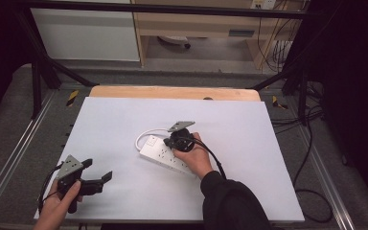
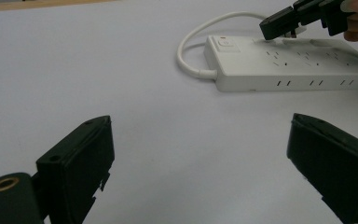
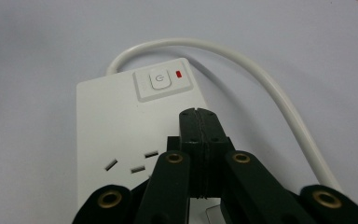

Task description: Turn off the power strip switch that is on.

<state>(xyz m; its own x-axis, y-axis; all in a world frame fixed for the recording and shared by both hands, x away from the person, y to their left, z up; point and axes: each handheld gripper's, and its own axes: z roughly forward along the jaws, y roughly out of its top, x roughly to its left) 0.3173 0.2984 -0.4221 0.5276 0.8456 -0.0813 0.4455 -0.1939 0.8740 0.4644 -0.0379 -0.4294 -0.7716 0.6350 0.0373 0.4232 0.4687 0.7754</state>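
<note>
The white power strip (image 1: 165,154) lies flat on the worktop (image 1: 249,143); the right tongs (image 3: 199,122), pressed together, hover over its end just short of the power switch (image 3: 159,80). The left tongs (image 2: 200,163) stand wide apart, well clear of the strip's near side. The strip looks rigid, light and smooth-cased, likely to slide under a push, so brace its long sides.

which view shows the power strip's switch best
The right gripper view: the switch sits close and face-on, its red light beside it, just beyond the shut right gripper. The left gripper view shows it small and slanted at the strip's end; the high view shows a tiny square.
</note>
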